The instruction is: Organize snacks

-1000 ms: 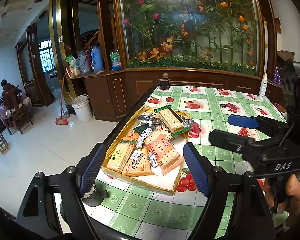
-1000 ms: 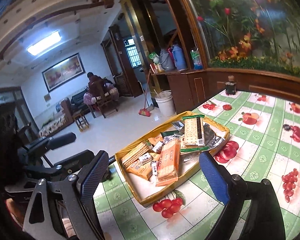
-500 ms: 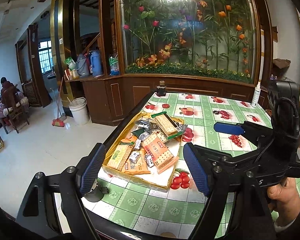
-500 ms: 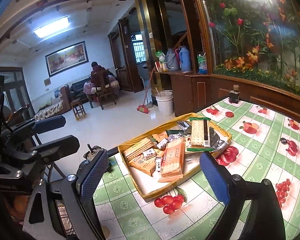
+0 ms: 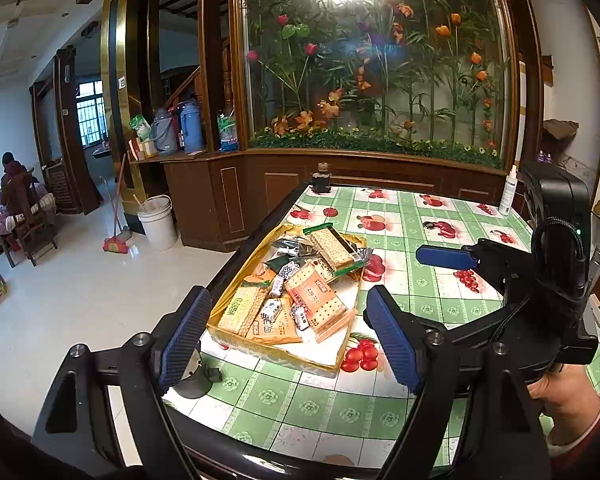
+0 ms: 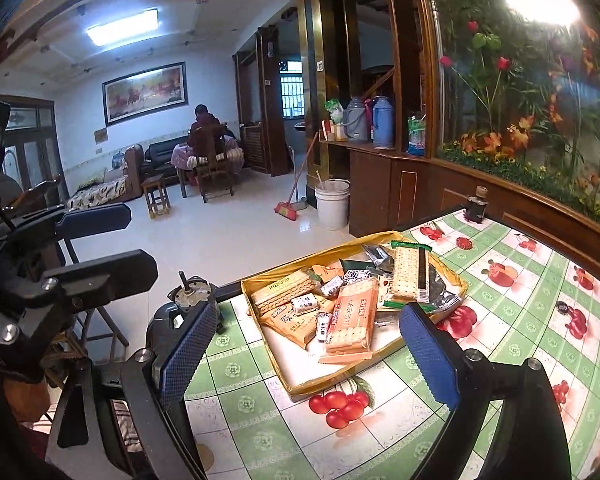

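While both grippers gape empty, snack tray [image 5: 342, 354] on table [image 5: 300, 404]

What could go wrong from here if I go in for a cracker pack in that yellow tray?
The orange cracker pack lies on top of small wrapped candies, so closing on it may pinch or scatter them. The yellow tray sits near the table edge; a push could slide it off. Both grippers, left gripper and right gripper, crowd one tray and might collide.
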The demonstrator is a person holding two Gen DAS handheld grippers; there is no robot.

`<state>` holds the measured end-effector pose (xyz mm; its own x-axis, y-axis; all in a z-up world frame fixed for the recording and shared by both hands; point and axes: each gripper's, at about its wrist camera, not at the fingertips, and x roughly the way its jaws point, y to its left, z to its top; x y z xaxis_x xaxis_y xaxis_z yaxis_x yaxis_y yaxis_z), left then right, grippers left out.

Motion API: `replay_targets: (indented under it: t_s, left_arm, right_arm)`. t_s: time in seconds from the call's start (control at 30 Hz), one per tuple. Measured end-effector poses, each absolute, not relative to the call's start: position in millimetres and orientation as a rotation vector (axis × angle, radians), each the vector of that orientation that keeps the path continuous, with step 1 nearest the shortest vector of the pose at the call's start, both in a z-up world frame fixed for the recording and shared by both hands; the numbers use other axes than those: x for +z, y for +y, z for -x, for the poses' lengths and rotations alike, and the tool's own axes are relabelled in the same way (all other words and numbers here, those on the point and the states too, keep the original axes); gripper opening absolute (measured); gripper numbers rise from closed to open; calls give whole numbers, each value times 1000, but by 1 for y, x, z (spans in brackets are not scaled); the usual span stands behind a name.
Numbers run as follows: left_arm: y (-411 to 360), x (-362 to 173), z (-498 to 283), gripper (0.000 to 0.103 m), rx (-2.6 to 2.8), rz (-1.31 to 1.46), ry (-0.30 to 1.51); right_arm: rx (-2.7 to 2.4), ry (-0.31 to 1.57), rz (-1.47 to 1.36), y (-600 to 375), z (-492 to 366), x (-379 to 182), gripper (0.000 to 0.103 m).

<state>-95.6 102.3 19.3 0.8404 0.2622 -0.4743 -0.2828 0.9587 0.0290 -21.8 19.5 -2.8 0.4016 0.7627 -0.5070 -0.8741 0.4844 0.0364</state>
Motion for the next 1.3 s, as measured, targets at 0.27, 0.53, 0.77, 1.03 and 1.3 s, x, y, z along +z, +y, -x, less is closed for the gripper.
replay_targets:
  t_s: [0.27,0.53,0.77,1.03,1.3]
  left_arm:
    - [110,21,110,81,277,82,493]
    - [111,24,113,81,275,89,477]
    - [114,24,112,81,273,104,486]
    - [115,22,112,81,295,96,486]
    - [114,20,110,81,320,79,492]
  right_arm:
    - [1048,490,252,18,25,-3,94]
    - [1047,485,261,16,25,-2,94]
    - [1045,485,263,16,25,-2,94]
    - [1052,483,286,17,23,-4,94]
    - [1050,482,294,17,21,-6,94]
